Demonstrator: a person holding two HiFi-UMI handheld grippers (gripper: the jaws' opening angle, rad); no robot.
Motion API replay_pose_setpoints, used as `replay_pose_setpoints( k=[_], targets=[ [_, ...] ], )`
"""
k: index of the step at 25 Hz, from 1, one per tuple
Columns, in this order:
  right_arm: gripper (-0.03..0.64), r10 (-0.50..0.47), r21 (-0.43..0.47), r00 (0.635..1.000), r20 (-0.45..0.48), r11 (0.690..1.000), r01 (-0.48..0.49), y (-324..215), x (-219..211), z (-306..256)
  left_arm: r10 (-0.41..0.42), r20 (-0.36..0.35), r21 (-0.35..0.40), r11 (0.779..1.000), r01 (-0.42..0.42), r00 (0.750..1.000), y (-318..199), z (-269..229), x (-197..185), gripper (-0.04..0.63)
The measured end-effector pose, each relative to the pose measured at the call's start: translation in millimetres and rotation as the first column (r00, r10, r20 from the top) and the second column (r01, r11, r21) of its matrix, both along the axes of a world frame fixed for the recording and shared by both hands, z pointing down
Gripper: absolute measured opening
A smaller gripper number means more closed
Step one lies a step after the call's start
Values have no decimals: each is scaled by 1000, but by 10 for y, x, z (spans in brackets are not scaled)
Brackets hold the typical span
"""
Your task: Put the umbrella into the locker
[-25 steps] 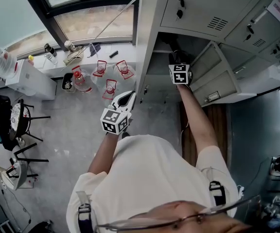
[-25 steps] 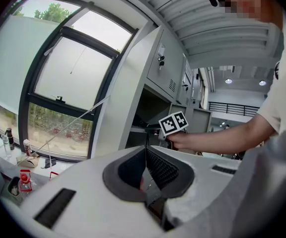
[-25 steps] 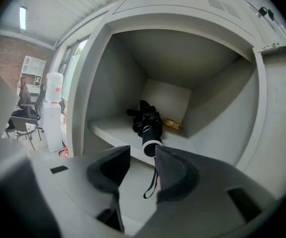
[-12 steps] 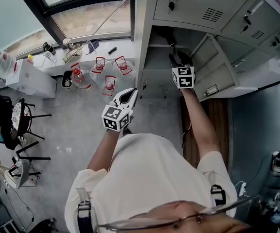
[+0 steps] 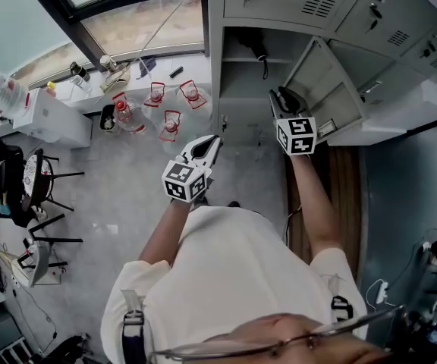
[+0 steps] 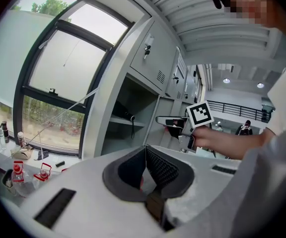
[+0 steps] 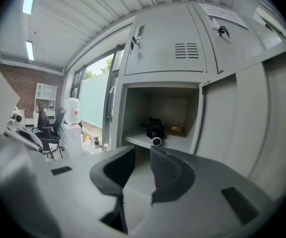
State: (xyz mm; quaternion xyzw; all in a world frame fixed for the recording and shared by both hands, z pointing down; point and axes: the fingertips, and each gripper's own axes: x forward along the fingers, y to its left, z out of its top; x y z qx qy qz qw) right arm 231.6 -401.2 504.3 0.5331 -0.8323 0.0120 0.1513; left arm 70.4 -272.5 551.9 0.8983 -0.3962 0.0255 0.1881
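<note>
**Umbrella on the locker shelf, both jaws empty**

The umbrella [image 7: 155,129] lies folded on the shelf [image 7: 180,144] inside the open locker [image 7: 133,108], at the middle of the right gripper view, its round end toward you. Your right gripper [image 7: 142,155] points at that compartment from outside. Its jaws are closing, with a gap between them and nothing in it. The locker door [image 5: 321,78] stands swung out at the upper right of the head view, just beside that gripper. Your left gripper [image 5: 211,144] hangs near the centre of that view, short of the locker's left edge. Its jaws meet at the tips and hold nothing.
</note>
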Motion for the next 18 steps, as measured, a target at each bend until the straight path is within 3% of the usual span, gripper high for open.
replay_pose_setpoints(
  k=[9,14,18],
  targets=[
    [65,-26,-50,997,77,998,30,560,155,214,-72,-7,-14,997,72,997,294,70,57,6],
    [45,-31,-67,991,133,997,40,780,144,264,-104,-110,-43,994,100,988,440,-76,-17,5],
    [29,-18,-75,983,185,997,32,977,111,263,-101,-73,-2,995,101,992,491,-138,-107,6]
  ],
)
